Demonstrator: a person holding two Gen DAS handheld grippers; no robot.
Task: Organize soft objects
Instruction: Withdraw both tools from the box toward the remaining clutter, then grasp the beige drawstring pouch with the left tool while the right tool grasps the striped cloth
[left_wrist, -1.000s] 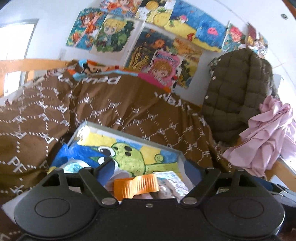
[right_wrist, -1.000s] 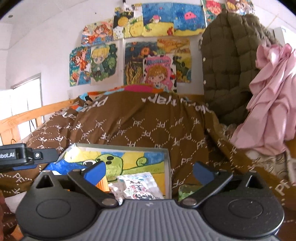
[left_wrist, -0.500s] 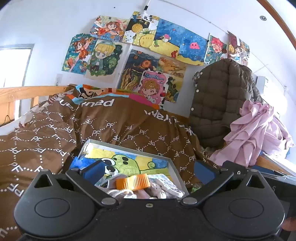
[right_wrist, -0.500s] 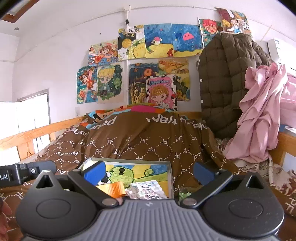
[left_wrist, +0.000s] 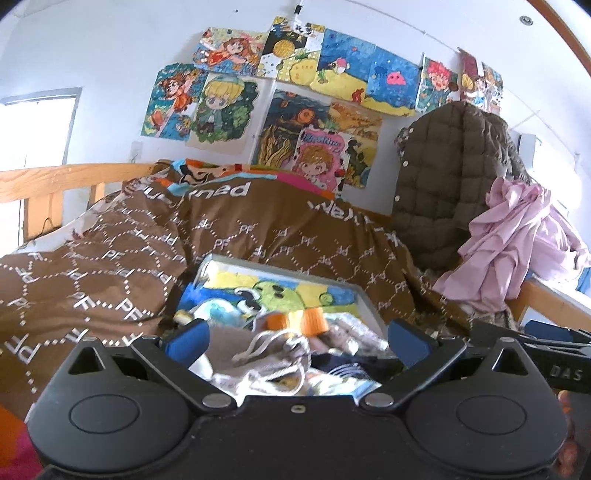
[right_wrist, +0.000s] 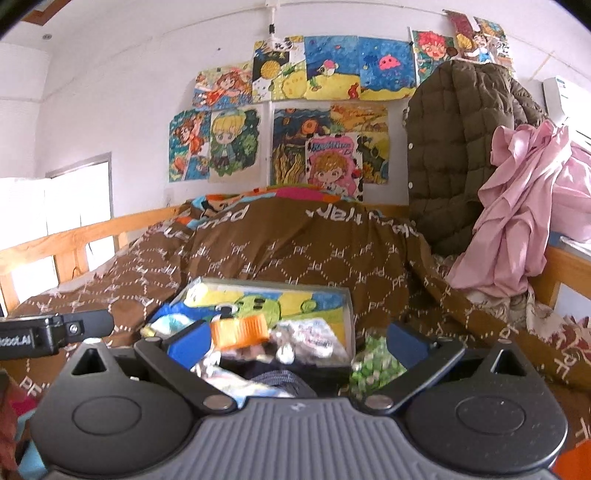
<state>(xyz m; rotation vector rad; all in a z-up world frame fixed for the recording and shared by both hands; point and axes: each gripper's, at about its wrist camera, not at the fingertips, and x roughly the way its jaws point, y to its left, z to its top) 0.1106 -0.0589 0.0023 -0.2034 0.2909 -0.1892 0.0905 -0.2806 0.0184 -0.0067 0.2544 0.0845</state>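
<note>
The left hand-held gripper (left_wrist: 299, 341) hangs with its blue-padded fingers spread wide and nothing between them, above a shallow box (left_wrist: 364, 301) that lies on a bed under a brown patterned quilt (left_wrist: 110, 266). The box floor carries a bright cartoon picture of a green character, and the near end is heaped with soft objects: a pale drawstring pouch (left_wrist: 273, 354) with white cord loops, dark fabric beside it, and printed cloth behind. An orange ribbed piece (left_wrist: 299, 320) lies on top of the heap, just beyond the left fingers. The right hand-held gripper (right_wrist: 297, 341) is likewise parted and empty, poised over the same box (right_wrist: 349, 314), with the orange ribbed piece (right_wrist: 240, 332) close to its left finger and a green-and-white patterned bundle (right_wrist: 373, 362) on the quilt outside the box wall, by its right finger. Behind the bed, a wooden rail (right_wrist: 74, 240) runs along the left, colourful drawings (right_wrist: 295, 110) cover the white wall, and a quilted olive jacket (right_wrist: 461, 147) hangs beside a pink garment (right_wrist: 524, 206).
</note>
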